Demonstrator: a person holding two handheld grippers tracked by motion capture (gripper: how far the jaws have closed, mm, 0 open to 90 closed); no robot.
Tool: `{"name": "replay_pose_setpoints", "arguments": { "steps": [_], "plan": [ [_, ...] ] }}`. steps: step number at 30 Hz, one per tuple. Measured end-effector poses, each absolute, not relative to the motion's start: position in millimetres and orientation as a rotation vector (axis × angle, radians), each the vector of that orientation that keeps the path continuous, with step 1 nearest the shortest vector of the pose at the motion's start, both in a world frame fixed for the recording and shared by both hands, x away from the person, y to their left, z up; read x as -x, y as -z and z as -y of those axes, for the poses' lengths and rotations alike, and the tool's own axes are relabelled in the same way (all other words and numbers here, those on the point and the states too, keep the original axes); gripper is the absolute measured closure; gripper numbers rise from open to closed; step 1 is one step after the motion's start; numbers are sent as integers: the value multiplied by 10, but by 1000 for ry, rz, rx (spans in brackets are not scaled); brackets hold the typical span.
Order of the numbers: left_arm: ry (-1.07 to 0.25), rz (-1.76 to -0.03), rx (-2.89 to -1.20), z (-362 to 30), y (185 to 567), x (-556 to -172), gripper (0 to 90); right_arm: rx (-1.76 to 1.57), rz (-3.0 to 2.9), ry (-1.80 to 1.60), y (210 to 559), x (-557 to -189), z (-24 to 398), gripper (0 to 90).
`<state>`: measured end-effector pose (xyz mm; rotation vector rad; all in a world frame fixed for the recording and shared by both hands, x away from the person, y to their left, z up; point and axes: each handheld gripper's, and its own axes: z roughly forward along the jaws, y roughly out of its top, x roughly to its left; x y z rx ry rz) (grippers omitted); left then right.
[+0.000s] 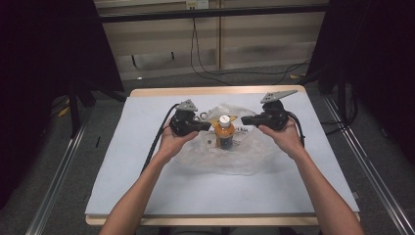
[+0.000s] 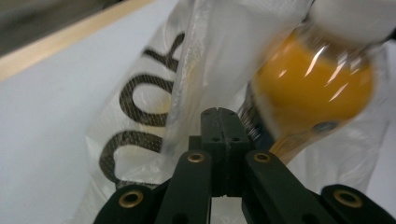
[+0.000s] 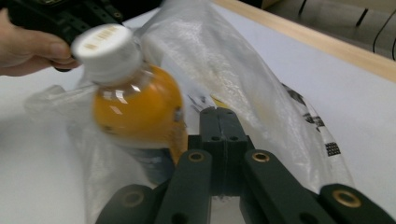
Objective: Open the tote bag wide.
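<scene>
A small bottle of orange drink with a white cap stands upright mid-table, inside a clear plastic bag with black lettering. My left gripper reaches it from the left and my right gripper from the right, both at neck height. In the left gripper view the jaws are pressed together with the bag's lifted film caught at their tips, and the bottle is just to the right. In the right gripper view the jaws are shut too, pinching bag film beside the bottle.
A pale sheet covers the table, whose wooden rim shows at the far edge. Cables trail from both grippers over the table's sides. Black stands and floor cables lie beyond the table. The other hand and its gripper are behind the bottle.
</scene>
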<state>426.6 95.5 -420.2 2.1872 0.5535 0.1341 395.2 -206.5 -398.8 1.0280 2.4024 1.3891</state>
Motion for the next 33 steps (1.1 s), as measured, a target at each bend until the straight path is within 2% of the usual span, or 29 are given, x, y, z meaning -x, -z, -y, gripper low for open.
{"name": "replay_pose_setpoints", "arguments": {
  "steps": [9,15,16,20,24,29,33],
  "plan": [
    [-135,-533,-2407,-992,4572,-4309,900,-1238,-2442,-1256,4482,-4231,2218,900],
    [-129,-587,-2421,-1202,4719,-4335,900,-1340,-2464,-1181,4776,-4306,2346,900],
    [-106,-643,-2357,-1218,4749,-4322,900,-1346,-2466,-1167,4800,-4304,2353,900],
    [-105,-664,-2342,-1361,4757,-4312,900,-1337,-2490,-1104,4824,-4285,2350,900],
    [-149,-637,-2411,-1495,4720,-4300,900,-1350,-2484,-1048,4800,-4274,2378,900],
    [-135,-697,-2320,-1633,4767,-4262,900,-1347,-2470,-1010,4785,-4234,2445,900],
    [-120,-716,-2317,-1635,4752,-4251,900,-1332,-2476,-983,4767,-4204,2442,900]
  ]
}}
